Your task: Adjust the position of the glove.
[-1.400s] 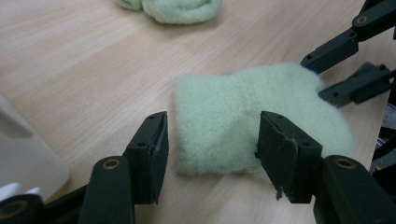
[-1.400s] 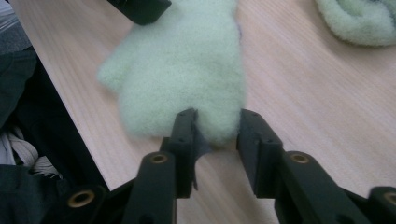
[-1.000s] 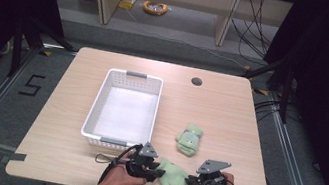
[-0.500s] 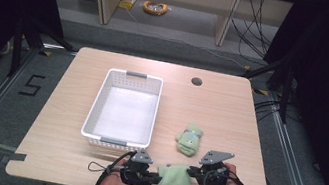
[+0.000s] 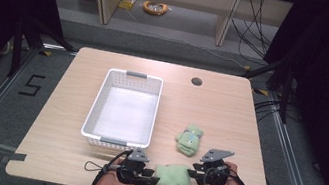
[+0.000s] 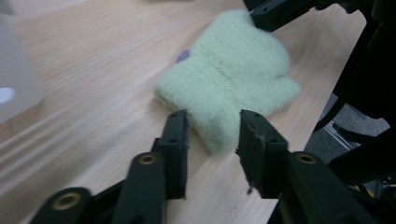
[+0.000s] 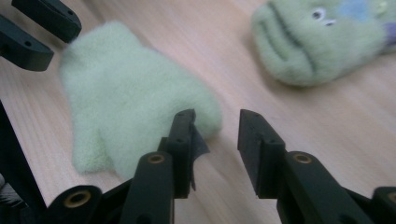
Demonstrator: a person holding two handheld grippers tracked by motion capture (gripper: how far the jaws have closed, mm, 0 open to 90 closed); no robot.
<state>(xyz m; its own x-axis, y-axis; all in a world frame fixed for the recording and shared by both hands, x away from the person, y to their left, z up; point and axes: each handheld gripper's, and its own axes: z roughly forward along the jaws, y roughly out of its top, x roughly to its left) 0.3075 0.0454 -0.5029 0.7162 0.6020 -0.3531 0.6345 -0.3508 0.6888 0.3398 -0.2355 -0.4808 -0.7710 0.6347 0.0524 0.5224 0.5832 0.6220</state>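
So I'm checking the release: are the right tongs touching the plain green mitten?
Cannot tell. In the right gripper view the right tongs stand open at the plain green mitten's edge, one jaw overlapping it.

Pale green mitten [image 5: 174,176], white basket [image 5: 124,106] (black tongs [image 5: 153,181])

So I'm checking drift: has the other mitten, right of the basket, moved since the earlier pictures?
No. The face mitten lies in the same spot beside the basket, same distance from its right wall.
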